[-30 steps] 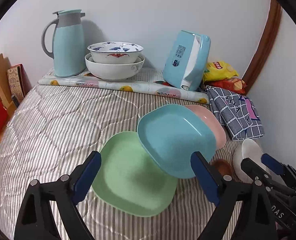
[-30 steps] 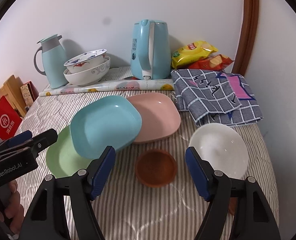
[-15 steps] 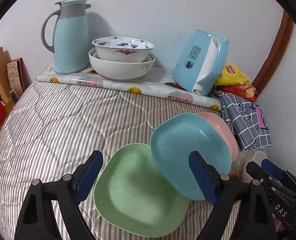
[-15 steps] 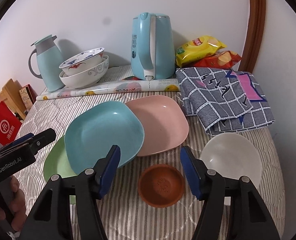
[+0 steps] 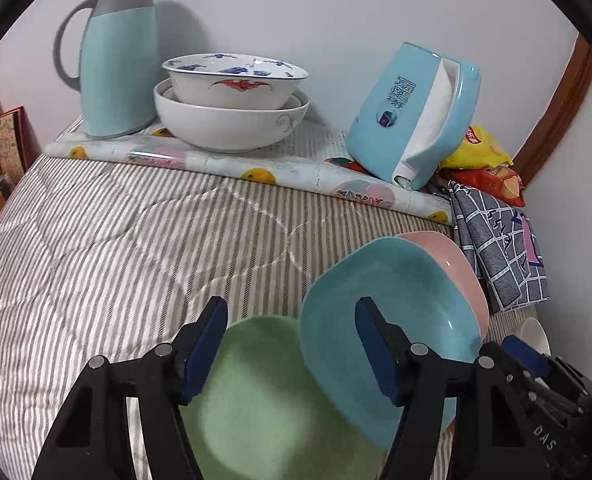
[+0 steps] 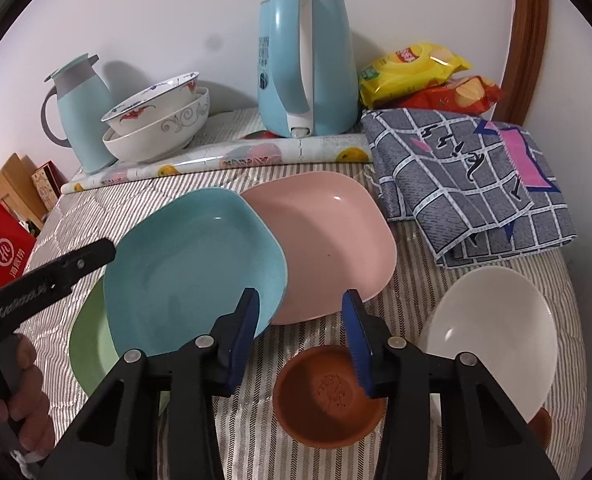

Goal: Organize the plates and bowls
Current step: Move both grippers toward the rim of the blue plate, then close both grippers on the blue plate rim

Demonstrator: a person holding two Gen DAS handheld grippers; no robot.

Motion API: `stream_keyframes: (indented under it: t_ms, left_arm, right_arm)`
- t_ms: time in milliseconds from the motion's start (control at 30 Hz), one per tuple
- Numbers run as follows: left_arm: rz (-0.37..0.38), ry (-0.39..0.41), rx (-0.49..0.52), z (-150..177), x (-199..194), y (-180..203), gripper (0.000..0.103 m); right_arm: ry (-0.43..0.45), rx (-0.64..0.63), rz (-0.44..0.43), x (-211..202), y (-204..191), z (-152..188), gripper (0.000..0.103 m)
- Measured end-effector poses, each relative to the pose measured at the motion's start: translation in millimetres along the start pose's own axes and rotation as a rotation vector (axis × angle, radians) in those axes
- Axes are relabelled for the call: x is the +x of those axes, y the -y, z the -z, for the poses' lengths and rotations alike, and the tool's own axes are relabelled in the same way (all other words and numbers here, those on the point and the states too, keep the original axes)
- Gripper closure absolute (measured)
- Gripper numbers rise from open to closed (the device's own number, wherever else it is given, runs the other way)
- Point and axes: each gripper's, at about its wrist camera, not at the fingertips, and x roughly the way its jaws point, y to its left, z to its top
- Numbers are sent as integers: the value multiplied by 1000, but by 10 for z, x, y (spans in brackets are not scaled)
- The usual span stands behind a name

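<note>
Three square plates overlap on the striped cover: a green plate [image 5: 264, 412] lowest, a blue plate [image 5: 407, 320] leaning on it, and a pink plate [image 5: 455, 248] behind. My left gripper [image 5: 292, 320] hovers over the green plate's far edge and the blue plate's left rim. Its jaws are closing and the pads touch nothing. My right gripper [image 6: 300, 304] hangs over the front rims of the blue plate [image 6: 192, 264] and pink plate [image 6: 327, 240], just behind a brown saucer [image 6: 327, 396]. Its jaws are closing on nothing. A white bowl [image 6: 495, 336] lies at the right.
Two stacked patterned bowls [image 5: 232, 120] stand at the back on a fruit-print mat [image 5: 224, 164], between a thermos jug [image 5: 116, 56] and a blue kettle [image 5: 411, 116]. A checked cloth [image 6: 467, 184] and snack bags [image 6: 415, 68] lie back right. A hand [image 6: 20, 392] holds the left tool.
Both grippers have come forward and down toward the plates, which now loom larger. Both pairs of jaws have narrowed. No dish has moved.
</note>
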Motion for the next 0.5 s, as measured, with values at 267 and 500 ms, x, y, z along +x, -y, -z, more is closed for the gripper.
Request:
stream_keyframes:
  t_ms: [267, 500]
  left_arm:
    - [11, -19, 22, -56, 210, 90, 50]
    - [57, -44, 35, -34, 313, 117, 74]
  right_arm:
    - [-46, 12, -32, 143, -2, 10, 64]
    - [-62, -3, -18, 234, -47, -15, 85]
